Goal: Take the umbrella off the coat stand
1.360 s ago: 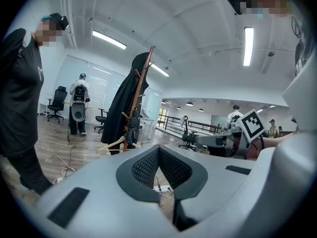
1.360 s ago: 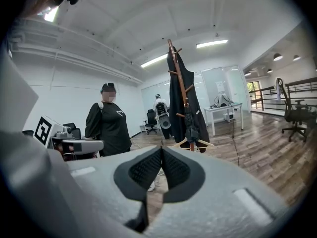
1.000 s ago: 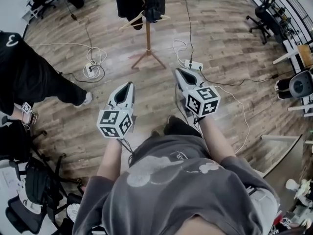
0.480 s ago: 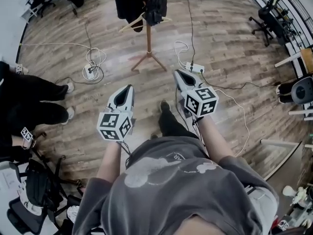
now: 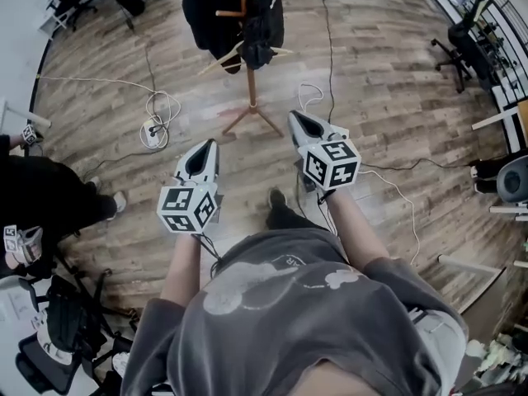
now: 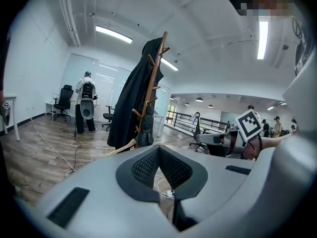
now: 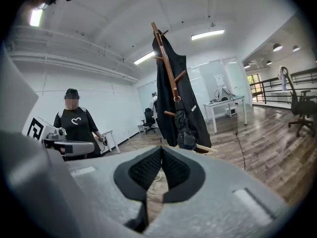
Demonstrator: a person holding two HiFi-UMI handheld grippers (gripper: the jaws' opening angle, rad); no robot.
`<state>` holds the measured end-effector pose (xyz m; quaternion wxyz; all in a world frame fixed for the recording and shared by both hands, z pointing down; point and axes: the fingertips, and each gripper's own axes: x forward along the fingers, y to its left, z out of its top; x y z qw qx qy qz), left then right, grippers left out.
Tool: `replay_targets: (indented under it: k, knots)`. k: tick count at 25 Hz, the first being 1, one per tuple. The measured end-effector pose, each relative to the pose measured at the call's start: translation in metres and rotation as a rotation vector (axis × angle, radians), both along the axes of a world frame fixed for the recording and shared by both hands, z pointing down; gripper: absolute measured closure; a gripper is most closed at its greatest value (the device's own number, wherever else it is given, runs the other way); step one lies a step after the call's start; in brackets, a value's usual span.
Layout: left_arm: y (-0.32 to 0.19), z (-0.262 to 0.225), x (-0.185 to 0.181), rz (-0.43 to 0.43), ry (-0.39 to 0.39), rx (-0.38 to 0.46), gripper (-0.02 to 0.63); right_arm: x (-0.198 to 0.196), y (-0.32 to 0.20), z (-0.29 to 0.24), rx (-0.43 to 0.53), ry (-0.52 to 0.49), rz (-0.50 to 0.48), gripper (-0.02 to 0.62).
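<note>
Facing coat stand (image 5: 250,73) hung with dark coat (image 5: 210,11) | left gripper (image 5: 211,144) clenched, empty | right gripper (image 5: 294,116) clenched, empty | both apart from stand, above wooden floor (image 5: 396,81)

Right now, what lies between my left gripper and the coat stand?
Only bare wood floor separates the left gripper from the coat stand; the head view shows it.

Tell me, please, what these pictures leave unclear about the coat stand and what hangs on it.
- Umbrella: not identifiable; the dark bundle on the stand is too small and dark in every view.
- Coat: cut off by the head view's top edge.
- Pegs behind the coat: hidden by it in the left gripper view.
</note>
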<state>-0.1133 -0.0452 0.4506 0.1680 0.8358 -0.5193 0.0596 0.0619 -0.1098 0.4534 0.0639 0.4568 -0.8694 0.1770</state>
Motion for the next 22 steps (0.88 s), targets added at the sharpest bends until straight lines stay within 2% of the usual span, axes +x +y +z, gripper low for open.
replay_targets:
  k: [7, 9, 11, 15, 18, 22]
  knots:
    - [-0.064, 0.003, 0.014, -0.048, 0.002, -0.022, 0.607, 0.016, -0.070, 0.006, -0.015, -0.029, -0.025, 0.594]
    - [-0.080, 0.004, 0.018, -0.061, 0.000, -0.026, 0.607, 0.018, -0.086, 0.011, -0.027, -0.037, -0.043, 0.523]
    - [-0.094, 0.005, 0.022, -0.071, -0.004, -0.026, 0.607, 0.019, -0.100, 0.017, -0.040, -0.040, -0.062, 0.506]
    - [-0.118, 0.006, 0.031, -0.086, -0.017, -0.021, 0.607, 0.018, -0.129, 0.024, -0.055, -0.038, -0.087, 0.401]
    - [-0.132, 0.007, 0.035, -0.092, -0.014, -0.032, 0.607, 0.018, -0.151, 0.027, -0.061, -0.054, -0.056, 0.295]
    - [-0.144, 0.008, 0.029, -0.090, -0.016, -0.036, 0.607, 0.008, -0.163, 0.035, -0.078, -0.064, -0.033, 0.221]
